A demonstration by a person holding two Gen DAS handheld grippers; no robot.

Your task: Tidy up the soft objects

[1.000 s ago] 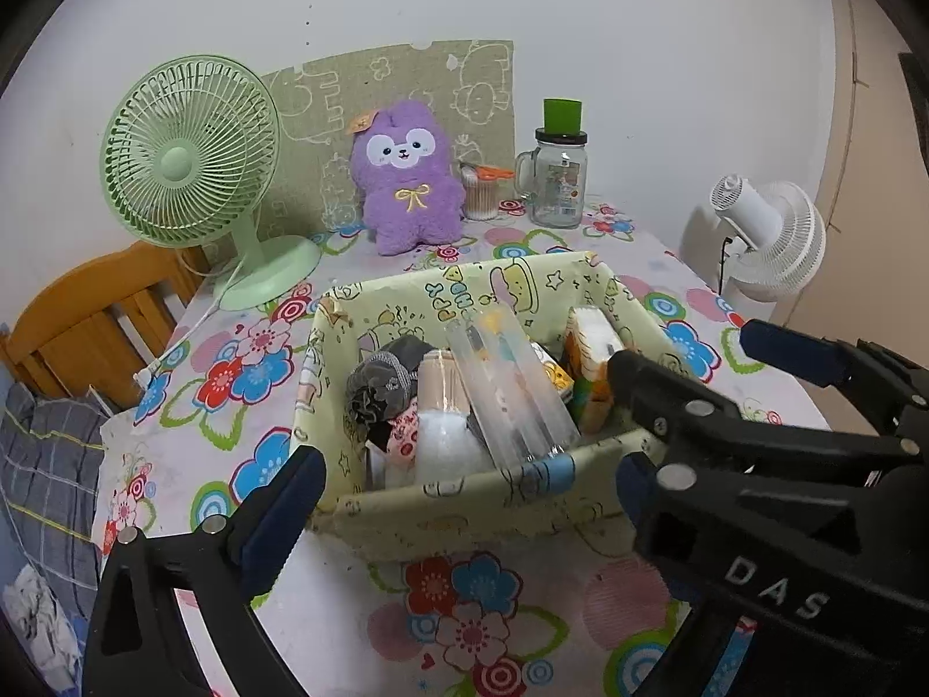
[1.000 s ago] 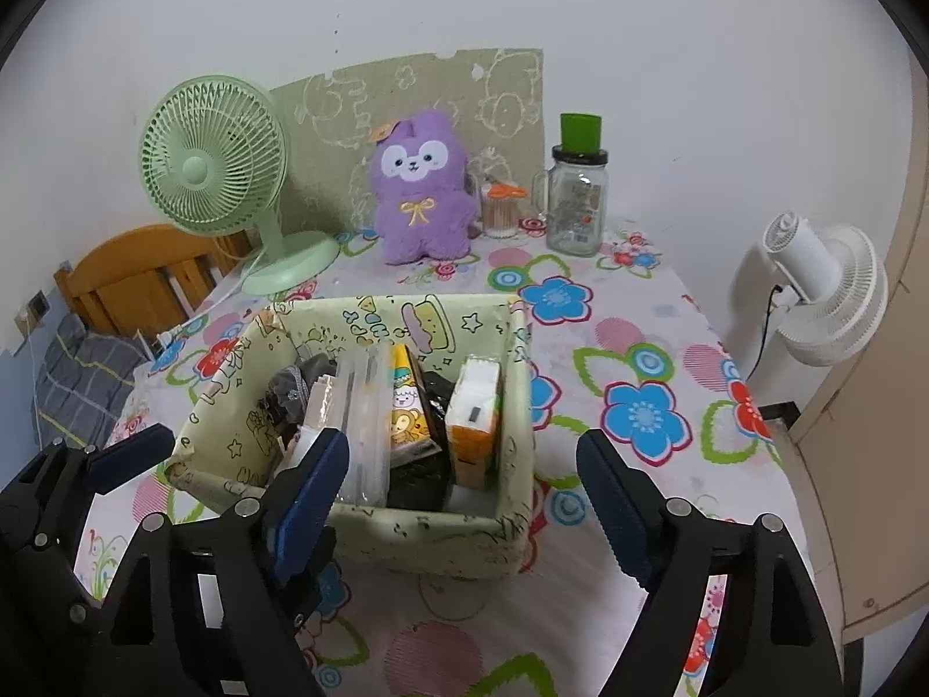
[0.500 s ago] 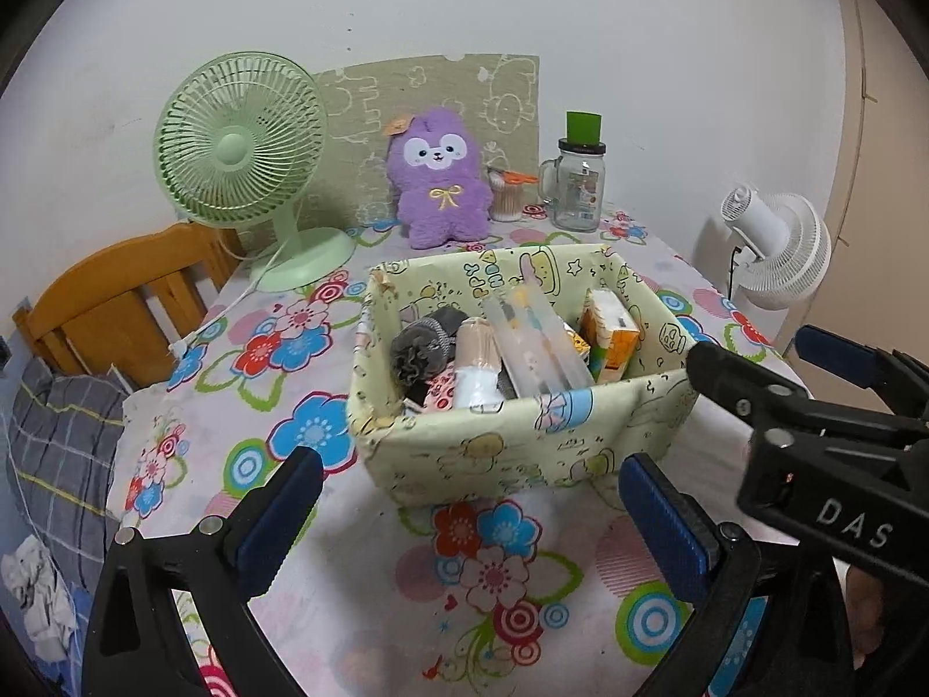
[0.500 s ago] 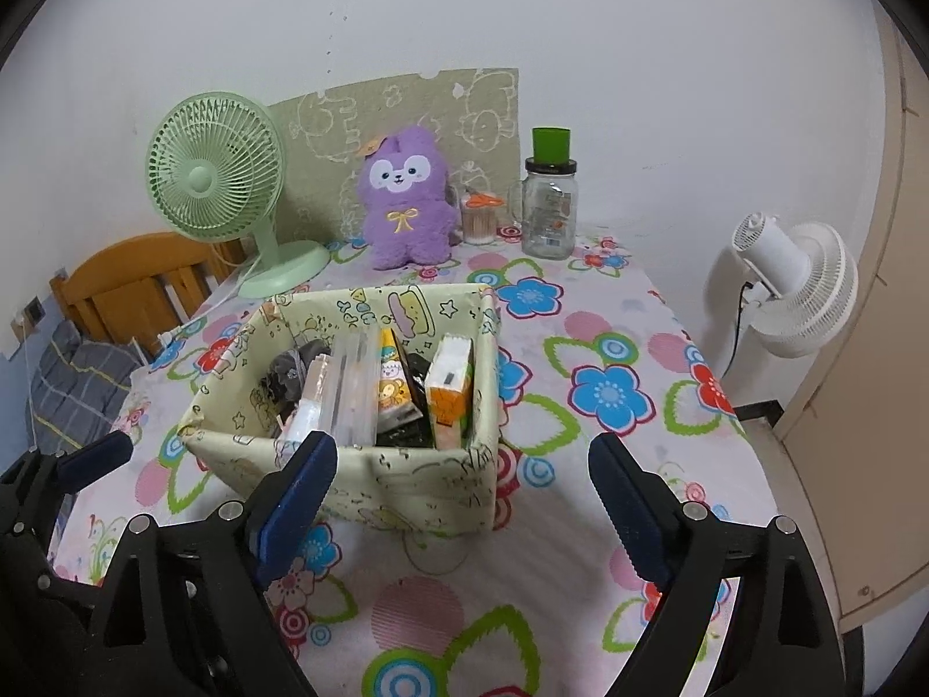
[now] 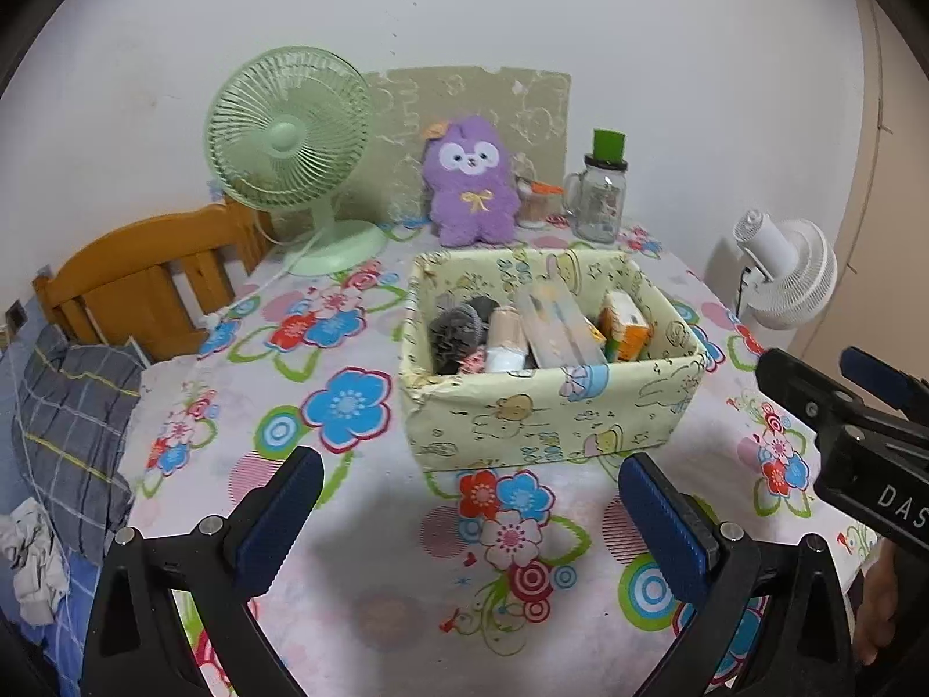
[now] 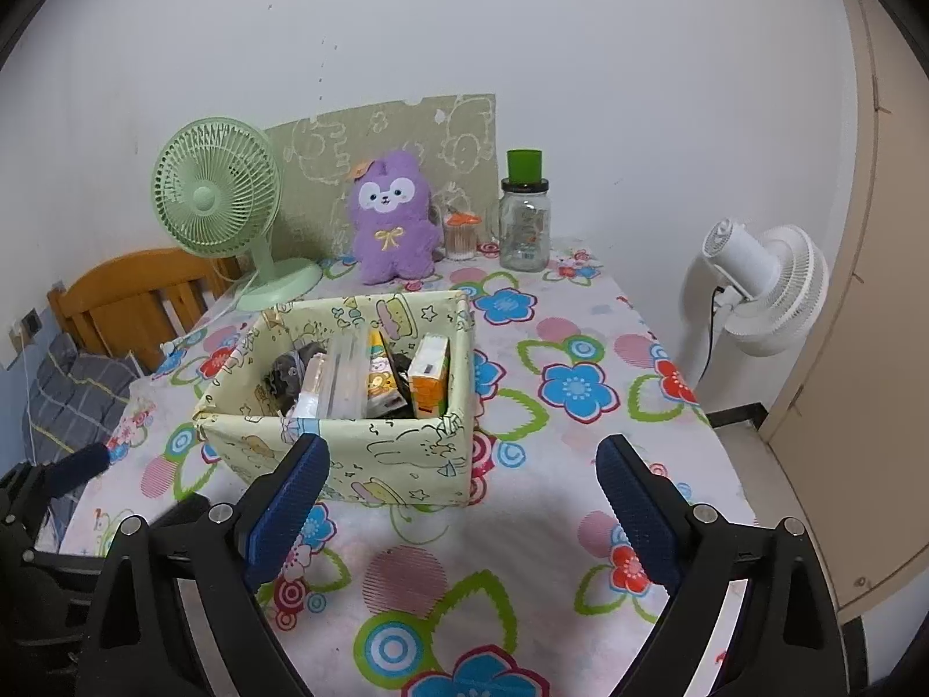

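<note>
A cloth storage box (image 5: 551,406) printed with cartoons is set on a table (image 5: 371,569) covered in a flowered cloth. It is packed with small items, among them an orange carton (image 6: 429,383). The left gripper (image 5: 464,517) is held wide open in front of the box, with nothing between its jaws. The right gripper (image 6: 461,499) has just been opening and is also empty. A purple plush toy (image 6: 392,221) is propped upright at the wall, between a green fan (image 6: 218,197) and a glass jar (image 6: 525,226).
</note>
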